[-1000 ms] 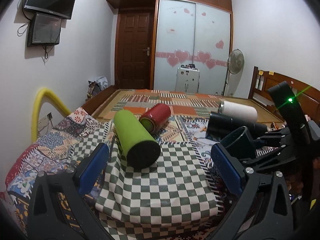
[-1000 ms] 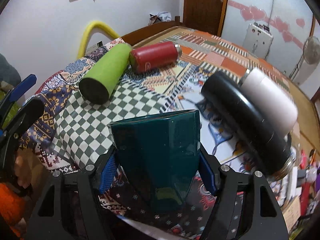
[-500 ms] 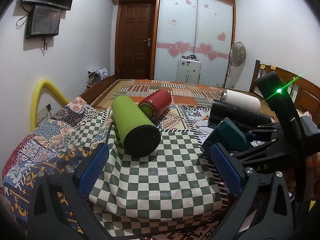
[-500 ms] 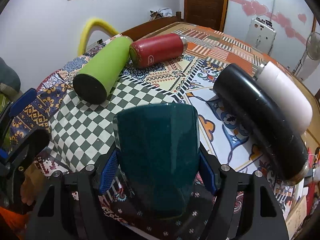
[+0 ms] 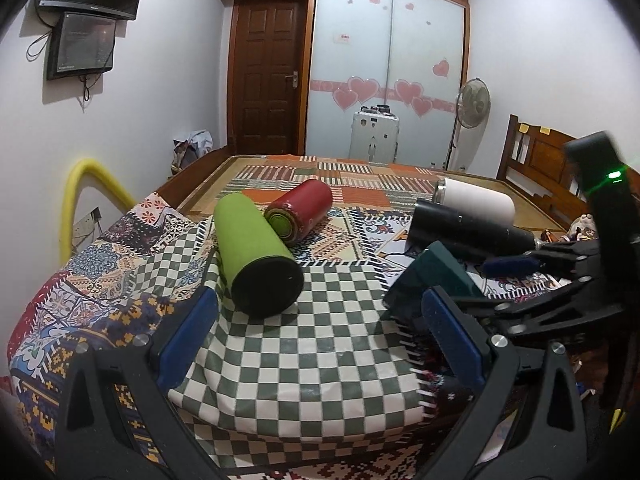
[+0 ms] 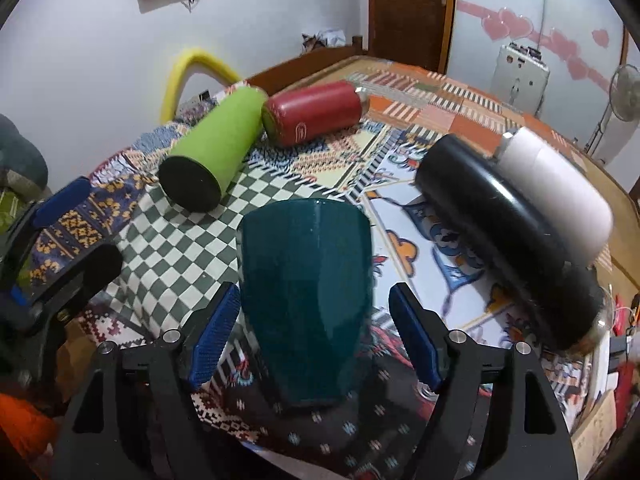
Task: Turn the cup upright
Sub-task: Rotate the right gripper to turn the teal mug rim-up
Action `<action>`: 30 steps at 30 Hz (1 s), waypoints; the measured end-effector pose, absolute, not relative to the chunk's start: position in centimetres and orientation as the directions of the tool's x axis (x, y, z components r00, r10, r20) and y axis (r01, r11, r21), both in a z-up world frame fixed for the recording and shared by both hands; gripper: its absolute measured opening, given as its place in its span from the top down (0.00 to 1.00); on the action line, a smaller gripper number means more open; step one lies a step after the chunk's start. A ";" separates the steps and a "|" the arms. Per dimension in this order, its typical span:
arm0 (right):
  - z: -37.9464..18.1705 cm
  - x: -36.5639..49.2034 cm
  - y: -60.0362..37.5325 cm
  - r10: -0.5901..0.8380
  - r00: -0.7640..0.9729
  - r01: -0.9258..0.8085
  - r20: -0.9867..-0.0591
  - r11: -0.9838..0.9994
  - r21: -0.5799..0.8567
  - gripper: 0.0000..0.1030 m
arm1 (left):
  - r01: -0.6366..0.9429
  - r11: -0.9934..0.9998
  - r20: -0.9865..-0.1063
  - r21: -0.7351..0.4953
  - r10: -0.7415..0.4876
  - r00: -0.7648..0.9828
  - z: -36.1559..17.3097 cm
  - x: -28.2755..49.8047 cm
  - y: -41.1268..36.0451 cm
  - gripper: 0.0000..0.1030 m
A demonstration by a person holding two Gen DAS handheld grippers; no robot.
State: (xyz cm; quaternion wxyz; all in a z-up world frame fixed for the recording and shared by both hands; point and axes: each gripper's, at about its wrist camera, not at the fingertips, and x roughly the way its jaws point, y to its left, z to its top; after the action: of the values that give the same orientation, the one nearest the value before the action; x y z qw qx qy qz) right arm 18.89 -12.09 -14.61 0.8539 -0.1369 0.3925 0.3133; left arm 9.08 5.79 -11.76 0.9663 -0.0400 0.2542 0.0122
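Observation:
The dark teal cup stands on the patterned cloth between the pads of my right gripper. Its wide end is up and its narrow end is down. The jaws are open, with a gap on each side of the cup. The cup also shows in the left wrist view, behind the right pad of my left gripper. The left gripper is open and empty, low over the green checked cloth.
A lime green bottle, a red bottle, a black bottle and a white bottle lie on their sides on the bed. A yellow foam-covered rail stands at the left edge.
The right gripper has tipped the teal cup down onto the cloth and its jaws have opened off it. The left gripper has barely moved.

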 end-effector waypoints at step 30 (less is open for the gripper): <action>-11.5 13.6 -26.6 0.441 0.822 -0.449 -0.362 0.891 0.064 0.19 | -0.019 0.991 -0.770 -0.131 -0.090 0.632 -14.7 17.9 -2.8 0.06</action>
State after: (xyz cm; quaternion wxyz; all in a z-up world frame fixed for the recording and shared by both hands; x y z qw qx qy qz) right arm 13.55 -26.59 -11.52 0.9543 -0.0120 0.1866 0.2332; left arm 17.94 -2.85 -14.74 0.9011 -0.0636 0.4285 -0.0196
